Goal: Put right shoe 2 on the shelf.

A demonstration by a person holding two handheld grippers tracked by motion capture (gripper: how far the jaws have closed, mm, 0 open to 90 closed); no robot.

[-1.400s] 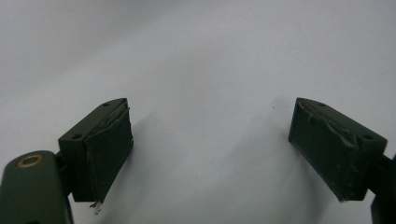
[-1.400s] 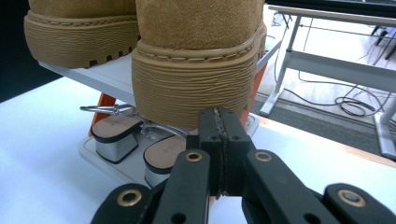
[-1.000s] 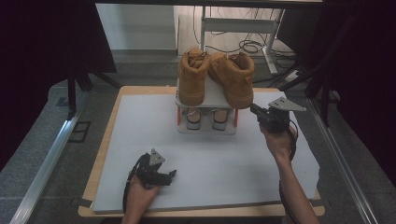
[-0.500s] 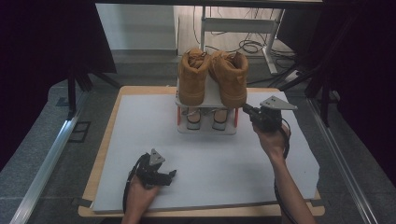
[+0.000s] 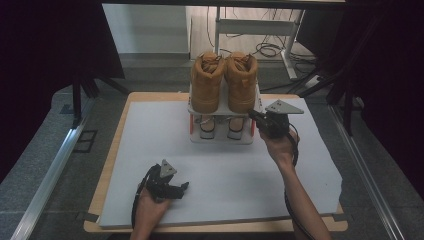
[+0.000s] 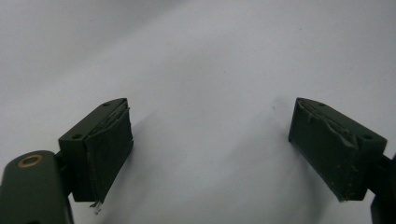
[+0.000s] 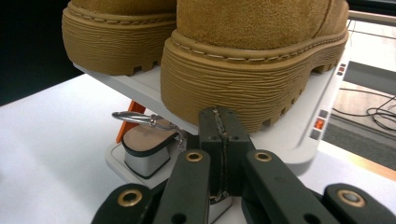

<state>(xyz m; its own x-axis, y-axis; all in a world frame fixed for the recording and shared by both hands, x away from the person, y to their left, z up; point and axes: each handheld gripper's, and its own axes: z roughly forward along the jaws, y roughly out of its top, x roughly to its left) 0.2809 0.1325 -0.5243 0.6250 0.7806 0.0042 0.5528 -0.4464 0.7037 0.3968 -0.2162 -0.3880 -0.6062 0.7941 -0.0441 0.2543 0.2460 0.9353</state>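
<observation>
Two tan suede boots (image 5: 207, 82) (image 5: 241, 82) stand side by side on the top shelf of a white shoe rack (image 5: 222, 139) at the back of the table. My right gripper (image 5: 251, 115) is shut with nothing between its jaws and points at the rack's right side. In the right gripper view its closed tips (image 7: 223, 126) sit just in front of the nearer boot's ribbed sole (image 7: 243, 88), at the shelf edge (image 7: 299, 126); whether they touch it is unclear. My left gripper (image 5: 184, 186) rests low near the front; its jaws (image 6: 210, 149) stand wide open over bare white sheet.
A second pair of shoes (image 5: 206, 127) sits on the rack's lower tier, one with a metal ring (image 7: 135, 117) on it. A white sheet (image 5: 150, 130) covers the wooden table. Dark curtains hang on both sides; desk legs and cables lie behind the table.
My right gripper has moved left, from beside the rack up to the right boot's sole. The left gripper has stayed where it was.
</observation>
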